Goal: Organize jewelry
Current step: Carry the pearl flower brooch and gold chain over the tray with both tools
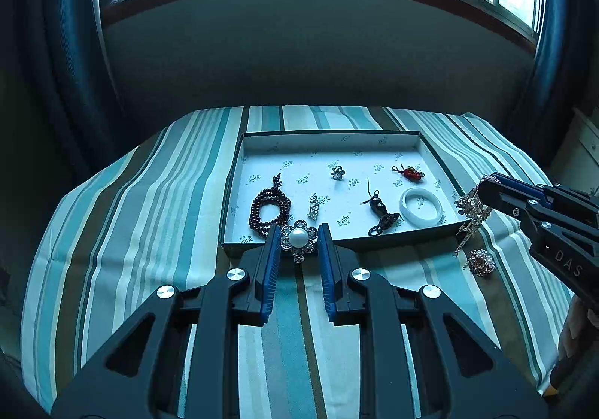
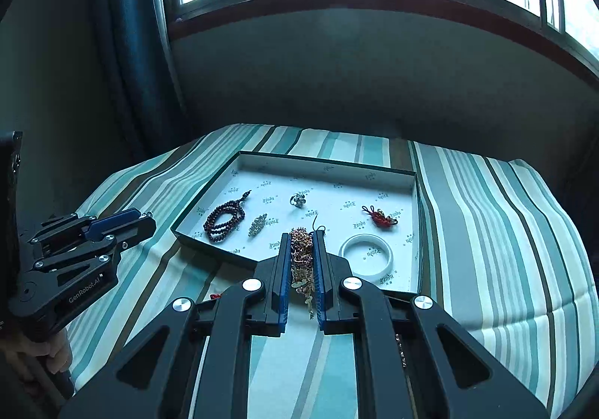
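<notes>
Two pairs of tongs are held above the near part of a striped-cloth worktop [image 1: 123, 216]. Between the blue pads of the left tongs [image 1: 299, 239] a pearl flower brooch [image 1: 299, 238] is clamped, the jaws narrowed to its width; it is seen over the near edge of a shallow box [image 1: 329, 149], which sits toward the far middle of the worktop. The right tongs [image 2: 302, 261] are closed tight on a tangled gold chain piece [image 2: 302, 261], whose strands hang below the pads near the box's near right corner.

Inside the box, a dark bead bracelet [image 1: 267, 211] lies at the near left, a crystal clip [image 1: 313, 206] just beside it, a small silver ring [image 1: 337, 172] toward the middle, a red knotted charm [image 1: 409, 172] toward the far right, a dark pendant on a cord [image 1: 378, 211] and a white bangle [image 1: 421, 207] at the near right. A pink beaded brooch [image 1: 482, 261] rests on the cloth outside the box, near its right corner.

In the right wrist view the dark pendant is almost wholly hidden behind the chain piece. How the chain piece is made up cannot be made out. Only part of a hand [image 2: 41, 351] on the left handle is seen at the frame's edge.
</notes>
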The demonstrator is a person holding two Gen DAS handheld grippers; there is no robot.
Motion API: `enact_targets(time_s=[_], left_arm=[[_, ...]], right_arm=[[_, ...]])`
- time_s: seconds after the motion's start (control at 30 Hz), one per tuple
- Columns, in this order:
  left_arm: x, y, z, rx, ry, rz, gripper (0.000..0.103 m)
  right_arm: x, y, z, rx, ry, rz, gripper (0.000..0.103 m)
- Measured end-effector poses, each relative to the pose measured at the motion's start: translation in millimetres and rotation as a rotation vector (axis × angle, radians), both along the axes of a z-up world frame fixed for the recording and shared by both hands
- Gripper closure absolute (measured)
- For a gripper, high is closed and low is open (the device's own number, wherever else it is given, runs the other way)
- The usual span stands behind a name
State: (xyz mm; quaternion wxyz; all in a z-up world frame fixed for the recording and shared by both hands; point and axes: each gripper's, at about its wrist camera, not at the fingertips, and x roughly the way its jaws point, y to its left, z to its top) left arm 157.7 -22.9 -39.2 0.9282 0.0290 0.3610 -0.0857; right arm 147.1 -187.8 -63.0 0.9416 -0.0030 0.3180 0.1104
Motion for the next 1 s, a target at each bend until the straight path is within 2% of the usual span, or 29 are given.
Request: enact_targets(time_s=[0.27,0.5,0.77,1.0], left_arm=[[29,-8,24,-0.02,-0.064,-0.007,0.083],[72,-18,28,-0.026,-0.085,-0.009,0.083],[125,-29,10,-0.007,-0.061,0.0,0.083],[174,-33,-23,0.013,-0.007,0.033,0.083]], right_arm=[[30,-2,22,0.021,-0.056,-0.011,0.092],[66,-3,28,0.015,-0.079,-0.022,0.092],[118,-10,16,0.001,-0.063,-0.039,0.092],[162,-14,-21,0.001,0.014,-0.062,0.092]])
